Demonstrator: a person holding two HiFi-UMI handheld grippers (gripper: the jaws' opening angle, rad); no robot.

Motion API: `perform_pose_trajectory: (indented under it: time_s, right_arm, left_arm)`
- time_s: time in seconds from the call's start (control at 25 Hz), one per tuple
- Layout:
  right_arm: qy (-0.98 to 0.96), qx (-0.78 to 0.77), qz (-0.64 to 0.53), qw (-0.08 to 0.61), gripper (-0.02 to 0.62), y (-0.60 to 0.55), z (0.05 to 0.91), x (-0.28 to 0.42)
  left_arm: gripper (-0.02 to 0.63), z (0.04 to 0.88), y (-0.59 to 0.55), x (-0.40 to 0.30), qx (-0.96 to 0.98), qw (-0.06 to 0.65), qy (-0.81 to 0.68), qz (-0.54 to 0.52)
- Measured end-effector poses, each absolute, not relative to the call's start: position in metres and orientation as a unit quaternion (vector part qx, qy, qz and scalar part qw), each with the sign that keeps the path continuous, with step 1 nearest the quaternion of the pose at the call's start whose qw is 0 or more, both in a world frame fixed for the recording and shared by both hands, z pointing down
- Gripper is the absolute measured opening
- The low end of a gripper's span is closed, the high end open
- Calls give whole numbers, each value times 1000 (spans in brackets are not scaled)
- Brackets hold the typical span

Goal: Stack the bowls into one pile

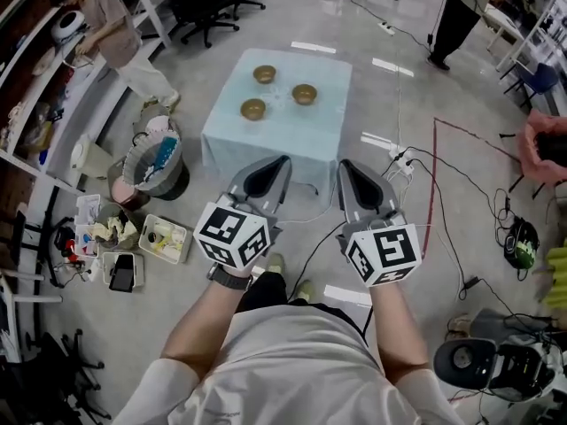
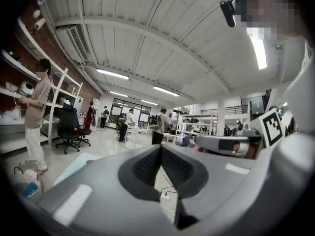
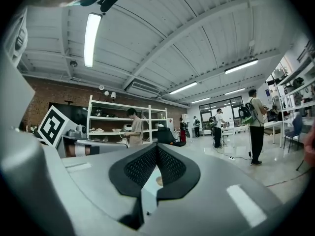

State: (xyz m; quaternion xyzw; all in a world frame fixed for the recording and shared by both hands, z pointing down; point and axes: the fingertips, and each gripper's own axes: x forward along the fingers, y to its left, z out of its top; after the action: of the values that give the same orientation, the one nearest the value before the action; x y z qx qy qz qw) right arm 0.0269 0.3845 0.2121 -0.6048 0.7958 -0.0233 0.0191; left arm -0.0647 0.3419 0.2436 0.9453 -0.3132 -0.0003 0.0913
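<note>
**Q:** Reading from the left, what stands left of the table (image 1: 301,129)?

**A:** I see a person (image 1: 113,34) at shelves, well off the table's far left corner. A bin (image 1: 174,184) sits on the floor near its left edge.

**Q:** Where are the bowls?

**A:** All three stand on the far half of the table, upright and apart, none inside another. The near bowl (image 1: 253,109) is closest to the left edge, the far bowl (image 1: 264,74) is just beyond it, and the right bowl (image 1: 304,94) sits towards the middle.

**Q:** And your grippers?

**A:** Both are on the table's near side, well short of the bowls, with their tips pointing towards it. On my left gripper (image 1: 283,159), its own view shows the jaws pressed together at the tips with nothing between them. On my right gripper (image 1: 344,163) the jaws likewise meet and pinch nothing.

**Q:** What lies right of the table?

**A:** A power strip (image 1: 400,157) with cables lies on the floor just off the near right corner. A red cable (image 1: 433,175) runs farther right.
</note>
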Motion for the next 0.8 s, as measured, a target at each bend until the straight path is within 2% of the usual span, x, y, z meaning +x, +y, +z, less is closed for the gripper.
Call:
perform_pose_trajectory:
  time_s: [0.36, 0.8]
  right_arm:
    - [792, -610, -26, 14, 0, 331, 220, 24]
    - [784, -620, -36, -3, 0, 214, 237, 13]
  left_arm:
    - [6, 255, 291, -64, 947, 90, -308, 0]
    - [6, 286, 170, -69, 947, 102, -304, 13]
